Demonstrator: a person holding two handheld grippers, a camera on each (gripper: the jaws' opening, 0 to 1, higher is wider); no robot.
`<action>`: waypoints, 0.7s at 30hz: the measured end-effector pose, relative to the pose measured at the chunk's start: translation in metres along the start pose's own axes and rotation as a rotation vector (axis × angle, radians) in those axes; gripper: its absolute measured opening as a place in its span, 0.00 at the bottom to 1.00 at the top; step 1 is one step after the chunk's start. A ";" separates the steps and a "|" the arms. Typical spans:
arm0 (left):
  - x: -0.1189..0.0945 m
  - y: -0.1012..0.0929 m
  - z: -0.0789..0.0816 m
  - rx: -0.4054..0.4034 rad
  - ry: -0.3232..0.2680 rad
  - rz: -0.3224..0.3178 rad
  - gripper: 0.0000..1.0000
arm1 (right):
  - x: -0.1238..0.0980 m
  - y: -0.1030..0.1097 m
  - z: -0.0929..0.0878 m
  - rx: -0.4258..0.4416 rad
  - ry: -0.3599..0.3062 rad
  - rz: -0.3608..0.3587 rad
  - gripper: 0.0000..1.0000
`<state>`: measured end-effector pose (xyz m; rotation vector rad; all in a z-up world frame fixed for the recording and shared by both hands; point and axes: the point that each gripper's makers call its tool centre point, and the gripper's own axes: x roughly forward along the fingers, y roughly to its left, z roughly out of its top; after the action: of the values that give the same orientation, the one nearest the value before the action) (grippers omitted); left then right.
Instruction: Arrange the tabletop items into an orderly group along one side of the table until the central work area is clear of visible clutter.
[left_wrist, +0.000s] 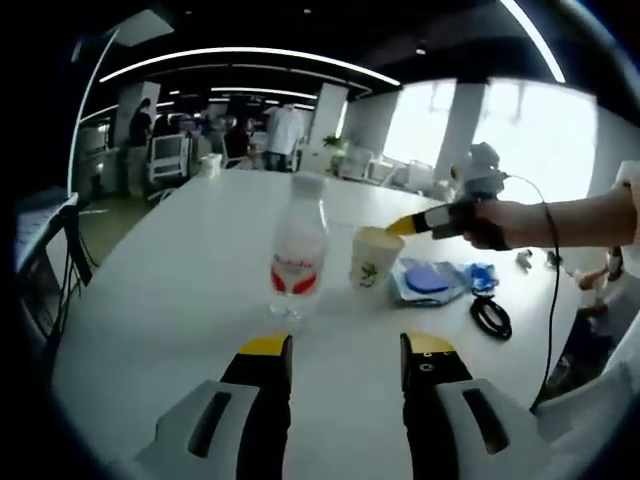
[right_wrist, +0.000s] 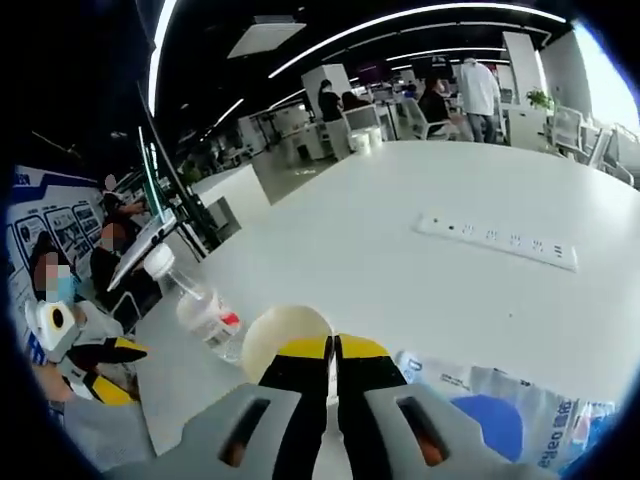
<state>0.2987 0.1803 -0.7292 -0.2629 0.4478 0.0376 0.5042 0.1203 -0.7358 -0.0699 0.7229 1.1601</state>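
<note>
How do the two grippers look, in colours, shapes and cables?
The left gripper has two grey jaws with dark slots, black fingers and yellow tips. The right gripper is built alike: grey jaws, black fingers, yellow tips. In the left gripper view it carries a grey box, and a thin black cable hangs from it.

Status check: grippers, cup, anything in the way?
Left gripper open, empty. Right gripper shut at paper cup rim. Water bottle stands right beside cup; plastic packet and black cable on its other side.
</note>
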 end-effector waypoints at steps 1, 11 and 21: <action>0.000 0.000 -0.001 -0.001 0.001 0.001 0.39 | 0.001 -0.001 -0.001 -0.001 0.001 -0.005 0.00; 0.001 0.002 -0.005 -0.011 0.007 0.000 0.39 | 0.006 -0.009 -0.006 0.011 0.003 -0.022 0.00; -0.002 0.002 -0.008 -0.018 0.010 0.003 0.39 | 0.008 -0.011 -0.009 0.011 0.008 -0.029 0.00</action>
<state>0.2936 0.1804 -0.7363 -0.2799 0.4580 0.0428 0.5104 0.1184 -0.7505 -0.0754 0.7329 1.1284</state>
